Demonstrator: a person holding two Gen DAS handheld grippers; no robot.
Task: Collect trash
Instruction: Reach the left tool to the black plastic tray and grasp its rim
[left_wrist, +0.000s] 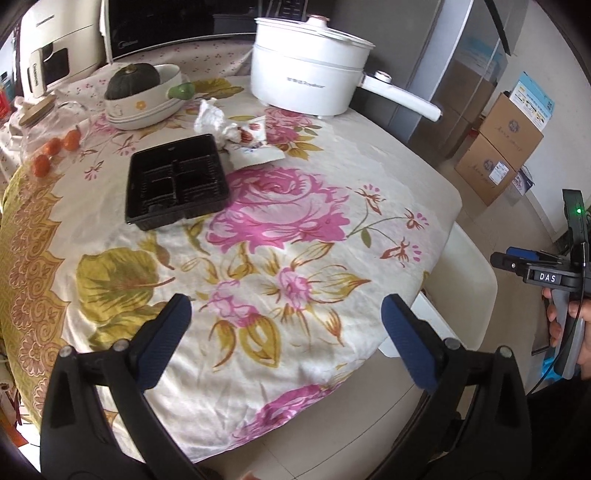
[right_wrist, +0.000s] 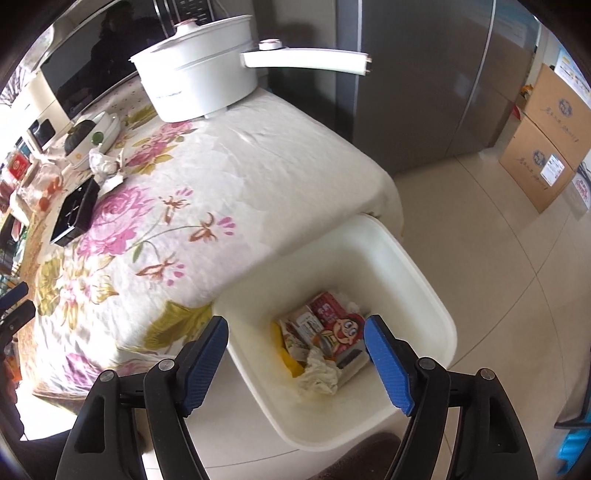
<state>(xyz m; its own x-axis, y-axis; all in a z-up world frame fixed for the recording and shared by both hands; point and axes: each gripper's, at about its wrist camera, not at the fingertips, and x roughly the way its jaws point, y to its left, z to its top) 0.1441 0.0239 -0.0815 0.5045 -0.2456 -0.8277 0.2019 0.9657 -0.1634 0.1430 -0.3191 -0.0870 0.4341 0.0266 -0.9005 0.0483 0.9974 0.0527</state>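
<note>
1. White plastic bin (right_wrist: 417, 266) beside the table's near corner, already holding wrappers and tissue (right_wrist: 321, 373).
2. Right gripper (right_wrist: 295, 347) above it, fingers spread, nothing held.
3. Left gripper (left_wrist: 286, 325) over the floral tablecloth (left_wrist: 332, 229), fingers wide apart, empty.
4. Still near the far edge: black tray (left_wrist: 177, 181), crumpled tissue (left_wrist: 210, 118), snack wrapper (left_wrist: 255, 147).
5. Risk: snagging the loose cloth, dragging the pot (left_wrist: 306, 74).
</note>
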